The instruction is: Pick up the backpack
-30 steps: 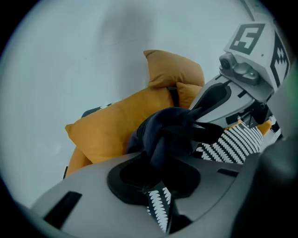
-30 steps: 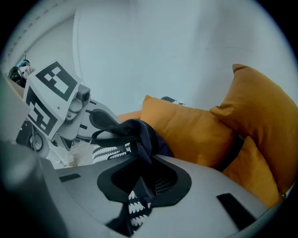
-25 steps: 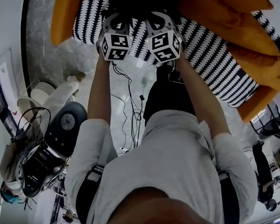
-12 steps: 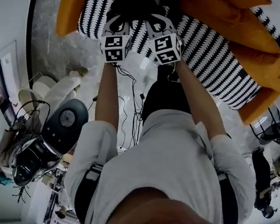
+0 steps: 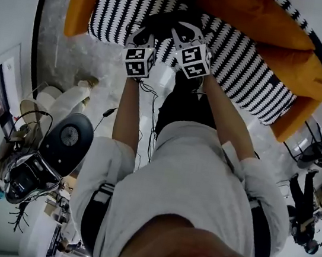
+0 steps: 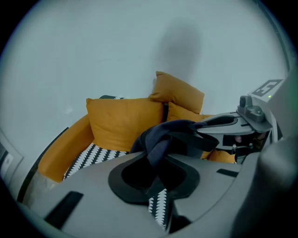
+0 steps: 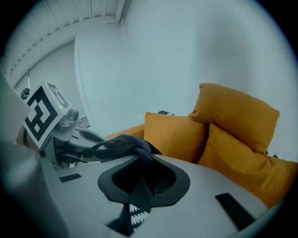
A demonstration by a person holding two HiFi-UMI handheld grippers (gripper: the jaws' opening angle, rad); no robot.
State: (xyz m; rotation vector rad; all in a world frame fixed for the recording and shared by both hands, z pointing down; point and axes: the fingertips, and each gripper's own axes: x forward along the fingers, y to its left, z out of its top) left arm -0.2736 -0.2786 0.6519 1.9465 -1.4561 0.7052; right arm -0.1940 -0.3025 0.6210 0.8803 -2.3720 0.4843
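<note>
The black backpack hangs over the sofa's black-and-white striped seat, held up by its dark straps. My left gripper is shut on one strap, which bunches up between its jaws. My right gripper is shut on another strap, gathered into a knot just above its jaws. The two grippers sit side by side, close together. Each shows in the other's view: the right gripper and the left gripper. The bag's body is mostly hidden behind the grippers.
Orange cushions line the sofa's back and arms, against a white wall. On the grey floor below are cables, a round black device and bags of gear at left. Dark chairs stand at far right.
Both grippers have drawn back from the sofa's backrest toward me and risen, bringing the backpack along over the striped seat. The left gripper has rolled somewhat.
</note>
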